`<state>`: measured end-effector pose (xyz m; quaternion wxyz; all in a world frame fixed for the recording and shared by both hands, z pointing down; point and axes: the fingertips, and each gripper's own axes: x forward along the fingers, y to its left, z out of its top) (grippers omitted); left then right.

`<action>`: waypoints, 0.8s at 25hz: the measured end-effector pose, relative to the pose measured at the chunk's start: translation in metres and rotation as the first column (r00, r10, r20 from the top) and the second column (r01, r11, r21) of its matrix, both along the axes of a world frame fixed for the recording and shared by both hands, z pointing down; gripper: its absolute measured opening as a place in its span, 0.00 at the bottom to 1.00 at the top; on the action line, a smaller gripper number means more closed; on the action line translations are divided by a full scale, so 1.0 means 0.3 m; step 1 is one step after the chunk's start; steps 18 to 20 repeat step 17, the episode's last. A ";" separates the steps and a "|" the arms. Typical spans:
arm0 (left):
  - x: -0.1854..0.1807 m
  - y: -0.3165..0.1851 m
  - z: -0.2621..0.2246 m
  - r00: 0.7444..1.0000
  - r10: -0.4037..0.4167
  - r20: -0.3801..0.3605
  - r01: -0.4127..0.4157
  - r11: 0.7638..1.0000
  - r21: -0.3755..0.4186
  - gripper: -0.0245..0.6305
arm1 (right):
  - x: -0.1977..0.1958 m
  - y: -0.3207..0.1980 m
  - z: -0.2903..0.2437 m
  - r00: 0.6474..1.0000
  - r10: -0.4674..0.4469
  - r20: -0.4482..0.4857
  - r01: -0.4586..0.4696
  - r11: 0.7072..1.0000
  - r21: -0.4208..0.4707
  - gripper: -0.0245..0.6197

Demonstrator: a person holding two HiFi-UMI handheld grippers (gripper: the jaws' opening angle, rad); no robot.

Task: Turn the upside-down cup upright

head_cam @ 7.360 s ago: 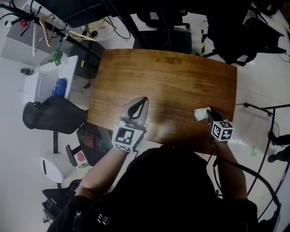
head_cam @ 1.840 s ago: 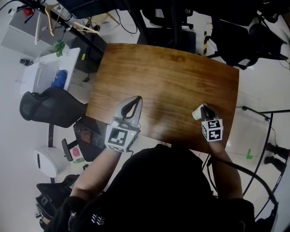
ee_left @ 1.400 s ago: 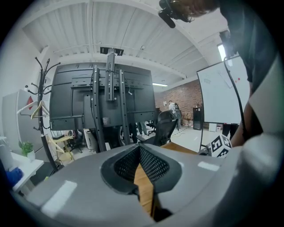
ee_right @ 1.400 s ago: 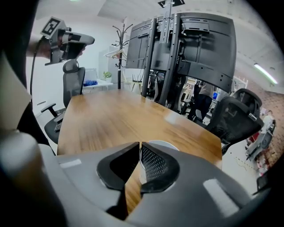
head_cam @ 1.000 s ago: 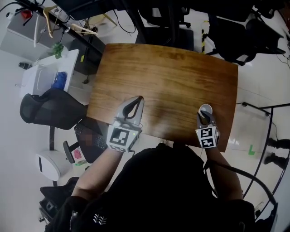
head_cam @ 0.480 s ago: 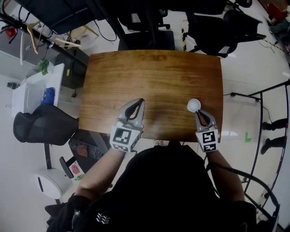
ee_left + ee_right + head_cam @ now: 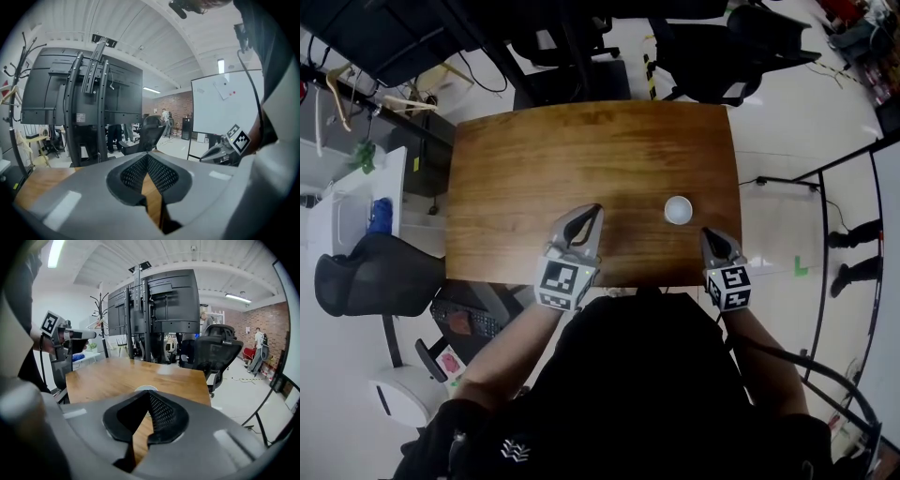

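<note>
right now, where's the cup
In the head view the white cup stands on the wooden table, right of centre toward the near edge, just ahead of the shut right gripper and clear of it.

I see the cup [image 7: 678, 210] as a small white one with a round mouth. It stands upright on the wooden table [image 7: 581, 159], with the open mouth facing up toward the head camera. The inside looks plain white. It stands in the right half of the table, closer to the near edge than to the far edge, and clear of the right edge. In the right gripper view only a part of its pale rim [image 7: 143, 388] shows.
</note>
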<state>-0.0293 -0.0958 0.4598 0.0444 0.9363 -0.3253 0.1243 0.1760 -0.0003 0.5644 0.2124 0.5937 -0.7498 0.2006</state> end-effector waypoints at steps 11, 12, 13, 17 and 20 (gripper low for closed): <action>-0.078 -0.075 -0.016 0.995 -0.097 0.033 0.098 0.995 -0.023 0.04 | 0.037 -0.032 0.003 1.000 0.000 0.027 0.000 1.000 0.008 0.04; -0.075 -0.076 -0.021 0.995 -0.092 0.038 0.093 0.996 -0.018 0.04 | 0.044 -0.034 0.006 1.000 0.004 0.027 -0.004 1.000 0.008 0.04; -0.069 -0.075 -0.025 0.995 -0.087 0.040 0.087 0.996 -0.015 0.04 | 0.055 -0.037 0.007 1.000 0.013 0.028 -0.013 1.000 0.010 0.04; -0.037 -0.064 -0.030 0.998 -0.064 0.028 0.064 0.998 0.000 0.04 | 0.119 -0.062 0.000 0.997 0.071 0.037 -0.072 0.997 0.033 0.04; -0.037 -0.064 -0.030 0.998 -0.064 0.028 0.064 0.998 0.000 0.04 | 0.119 -0.062 0.000 0.997 0.071 0.037 -0.072 0.997 0.033 0.04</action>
